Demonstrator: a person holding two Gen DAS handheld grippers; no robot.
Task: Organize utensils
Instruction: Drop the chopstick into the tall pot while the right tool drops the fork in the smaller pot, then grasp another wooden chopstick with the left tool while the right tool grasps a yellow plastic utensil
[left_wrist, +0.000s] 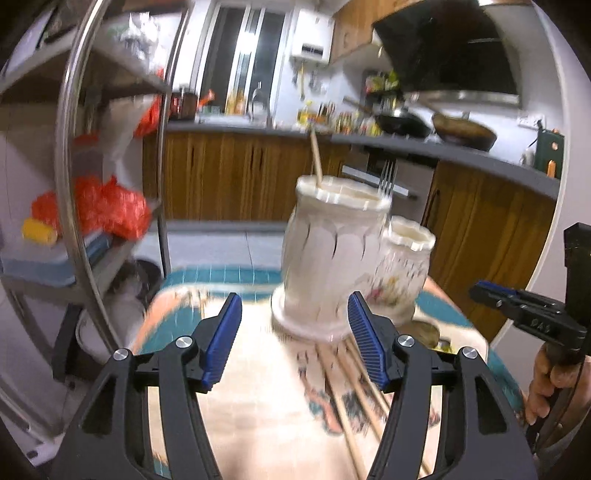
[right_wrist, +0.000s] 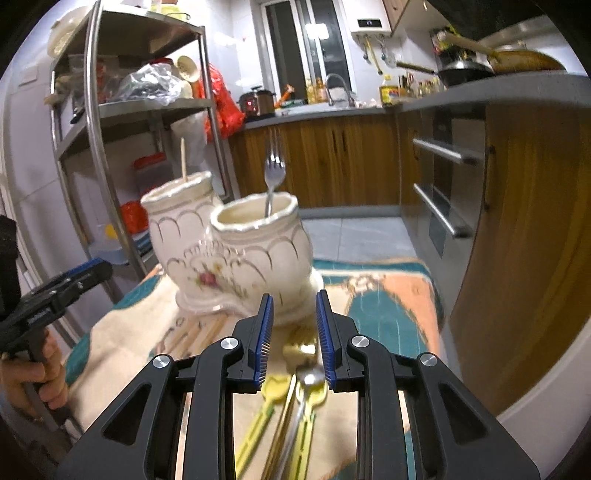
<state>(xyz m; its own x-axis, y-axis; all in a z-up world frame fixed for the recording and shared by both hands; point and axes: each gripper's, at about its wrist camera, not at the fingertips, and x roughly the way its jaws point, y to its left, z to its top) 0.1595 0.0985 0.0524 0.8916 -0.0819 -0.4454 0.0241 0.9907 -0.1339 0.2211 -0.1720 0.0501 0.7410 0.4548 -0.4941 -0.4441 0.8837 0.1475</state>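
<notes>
Both grippers are empty: the left gripper (left_wrist: 293, 339) gapes wide, chopsticks (left_wrist: 354, 387) lying below its right finger, while the right gripper (right_wrist: 293, 339) stands part open over the spoons (right_wrist: 295, 398). The holder (right_wrist: 236, 254) ahead already has a fork (right_wrist: 274, 173) and a stick (right_wrist: 182, 158). Probably the next pickup: lower, straddle one handle, close.

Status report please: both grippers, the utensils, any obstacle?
Left gripper open, empty. Right gripper open over spoons. Fork and one chopstick in holder; more chopsticks on table. No obstacle seen.
</notes>
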